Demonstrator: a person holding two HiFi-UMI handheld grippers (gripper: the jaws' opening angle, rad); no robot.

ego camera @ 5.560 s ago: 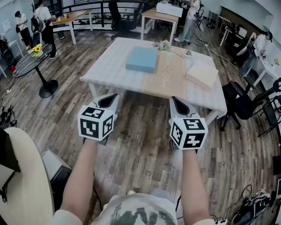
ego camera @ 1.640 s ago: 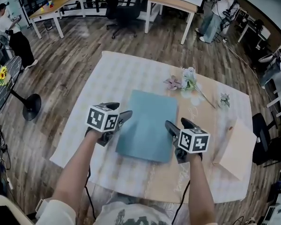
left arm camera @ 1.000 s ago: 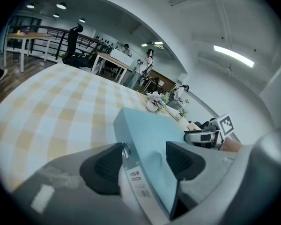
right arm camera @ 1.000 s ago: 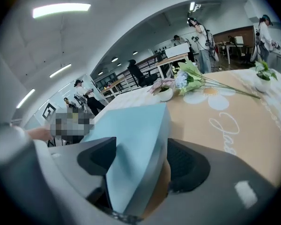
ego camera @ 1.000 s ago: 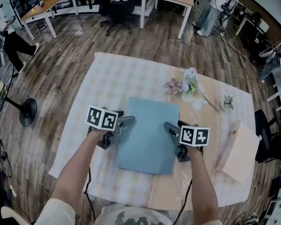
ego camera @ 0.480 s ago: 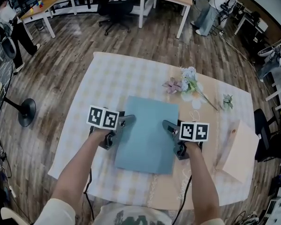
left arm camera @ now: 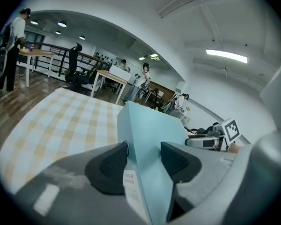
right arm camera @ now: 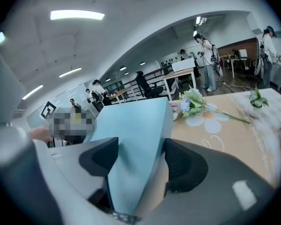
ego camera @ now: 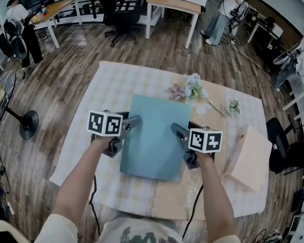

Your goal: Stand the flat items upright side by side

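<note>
While the blue box (ego camera: 153, 135) is held near-flat over the table (ego camera: 86, 135), the left gripper (ego camera: 133, 121) and right gripper (ego camera: 178, 131), jaws just closed further, clamp its opposite side edges; its long axis runs away from the person, with the tan box (ego camera: 249, 158) nearer the right gripper

— What hems in the left gripper (ego camera: 136, 120)?
— Only the blue box (ego camera: 154, 135). It fills the jaws, which have just been closing on it. Outward of that gripper the table (ego camera: 77, 140) lies open to its edge.
— And the right gripper (ego camera: 177, 130)?
— The same box sits between its jaws, also just closing. Outward stands the tan box (ego camera: 249, 158), near but apart, with a free strip between.
— Ahead of the tips?
— Past the blue box's far edge lie flowers (ego camera: 188, 91) and a sprig (ego camera: 234, 106), and beyond the left tips there is open table.
</note>
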